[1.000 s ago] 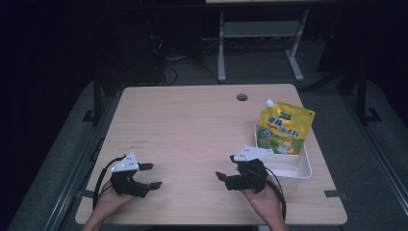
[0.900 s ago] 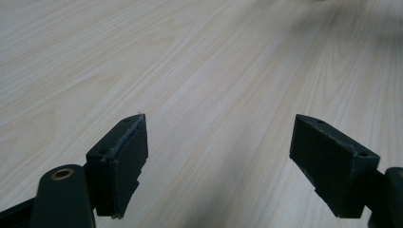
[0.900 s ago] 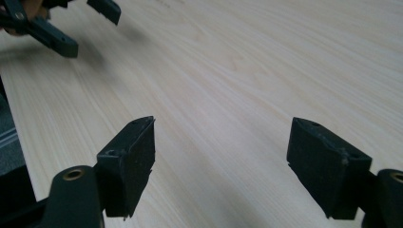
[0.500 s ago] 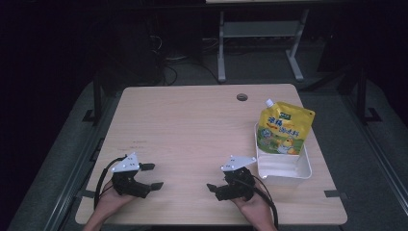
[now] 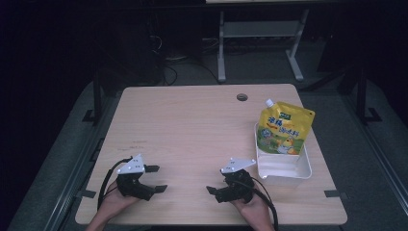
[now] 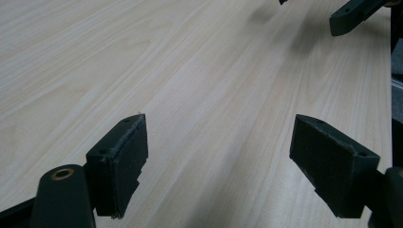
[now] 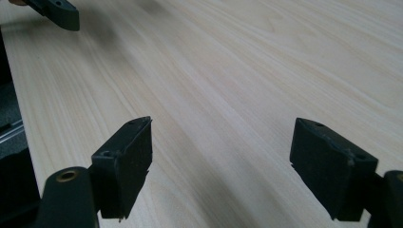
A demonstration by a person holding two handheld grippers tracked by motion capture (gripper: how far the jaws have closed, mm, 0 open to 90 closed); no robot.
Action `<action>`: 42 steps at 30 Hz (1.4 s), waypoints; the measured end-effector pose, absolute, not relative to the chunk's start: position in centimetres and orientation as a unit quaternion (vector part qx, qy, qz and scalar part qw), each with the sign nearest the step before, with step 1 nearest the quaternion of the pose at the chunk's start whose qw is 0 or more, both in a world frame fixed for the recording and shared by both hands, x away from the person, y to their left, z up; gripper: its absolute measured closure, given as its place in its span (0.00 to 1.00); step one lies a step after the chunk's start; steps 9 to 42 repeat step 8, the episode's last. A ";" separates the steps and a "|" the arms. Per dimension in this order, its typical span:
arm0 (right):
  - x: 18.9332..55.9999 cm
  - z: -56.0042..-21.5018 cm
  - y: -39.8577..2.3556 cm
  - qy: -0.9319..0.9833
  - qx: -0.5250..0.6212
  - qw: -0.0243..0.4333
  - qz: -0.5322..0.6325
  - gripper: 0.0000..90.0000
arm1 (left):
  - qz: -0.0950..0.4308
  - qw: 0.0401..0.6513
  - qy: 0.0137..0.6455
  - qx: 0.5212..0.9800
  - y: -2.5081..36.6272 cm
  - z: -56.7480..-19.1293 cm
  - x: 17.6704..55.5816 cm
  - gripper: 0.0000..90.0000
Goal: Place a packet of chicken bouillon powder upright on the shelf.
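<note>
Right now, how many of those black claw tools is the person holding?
2. The left gripper sits near the table's front-left edge, the right gripper front-centre beside the white tray. Both open, empty.

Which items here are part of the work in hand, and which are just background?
Part of the work:
- yellow spouted pouch, standing in the tray
- white tray at the table's right side
- left hand-held gripper, open, holding nothing
- right hand-held gripper, open, holding nothing

Just there:
- wooden table
- cable hole near the table's far edge
- metal stand on the floor beyond
</note>
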State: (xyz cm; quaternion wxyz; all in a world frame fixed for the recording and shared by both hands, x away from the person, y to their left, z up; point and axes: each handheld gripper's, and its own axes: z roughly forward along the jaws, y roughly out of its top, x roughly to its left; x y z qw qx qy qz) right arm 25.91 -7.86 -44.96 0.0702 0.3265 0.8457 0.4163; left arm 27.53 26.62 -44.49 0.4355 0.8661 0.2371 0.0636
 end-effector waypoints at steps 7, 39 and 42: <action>25.7 -45.0 -7.5 0.852 0.317 0.080 0.410 0.23 | 0.065 0.437 0.239 0.865 26.7 -44.5 27.5 0.22; 25.7 -45.0 -7.5 0.852 0.316 0.079 0.411 0.23 | 0.064 0.437 0.239 0.865 26.7 -44.5 27.5 0.22; 25.7 -45.0 -7.5 0.852 0.316 0.079 0.411 0.23 | 0.064 0.437 0.239 0.865 26.7 -44.5 27.5 0.22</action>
